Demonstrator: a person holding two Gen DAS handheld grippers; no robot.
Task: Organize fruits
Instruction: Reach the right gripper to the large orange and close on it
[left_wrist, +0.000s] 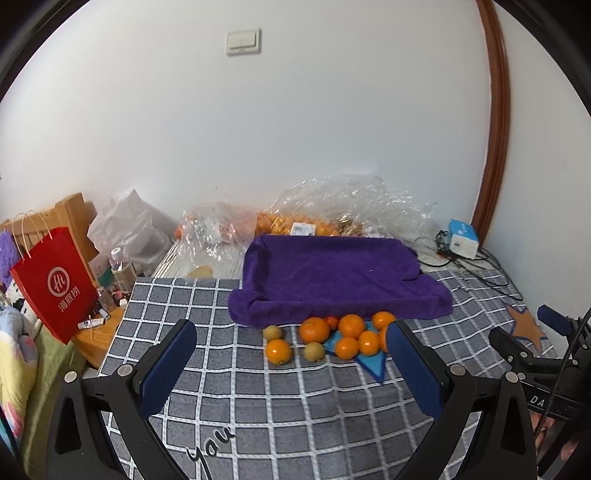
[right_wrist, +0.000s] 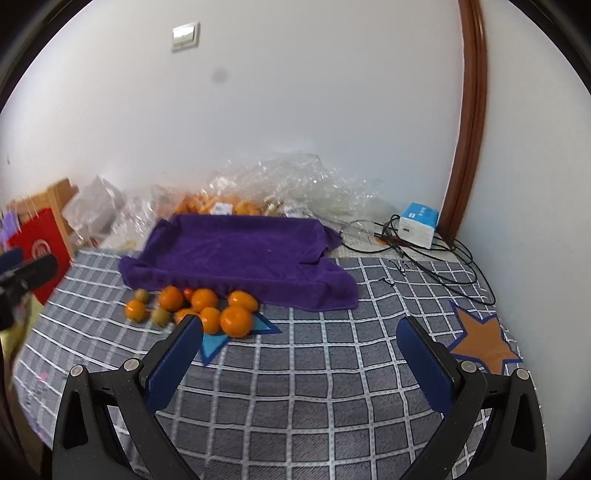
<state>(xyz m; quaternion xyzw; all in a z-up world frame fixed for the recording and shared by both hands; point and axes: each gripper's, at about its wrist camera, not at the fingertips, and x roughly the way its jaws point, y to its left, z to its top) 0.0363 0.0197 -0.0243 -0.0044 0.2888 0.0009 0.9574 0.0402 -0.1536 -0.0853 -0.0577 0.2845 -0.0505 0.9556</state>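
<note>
A heap of oranges (left_wrist: 314, 329) (right_wrist: 236, 320) and two small greenish-yellow fruits (left_wrist: 273, 332) (right_wrist: 161, 316) lies on the grey checked cloth, just in front of a purple towel-lined tray (left_wrist: 332, 280) (right_wrist: 236, 254). My left gripper (left_wrist: 291, 334) hovers open above the cloth, short of the fruit, nothing between its blue pads. My right gripper (right_wrist: 300, 328) is open too, to the right of the heap and empty. The right gripper also shows at the right edge of the left wrist view (left_wrist: 524, 332).
Crinkled clear plastic bags (left_wrist: 347, 206) with more oranges sit behind the tray against the wall. A blue-white box (left_wrist: 461, 238) with cables lies at the back right. A red paper bag (left_wrist: 55, 284) and bottles (left_wrist: 120, 269) stand off the left edge.
</note>
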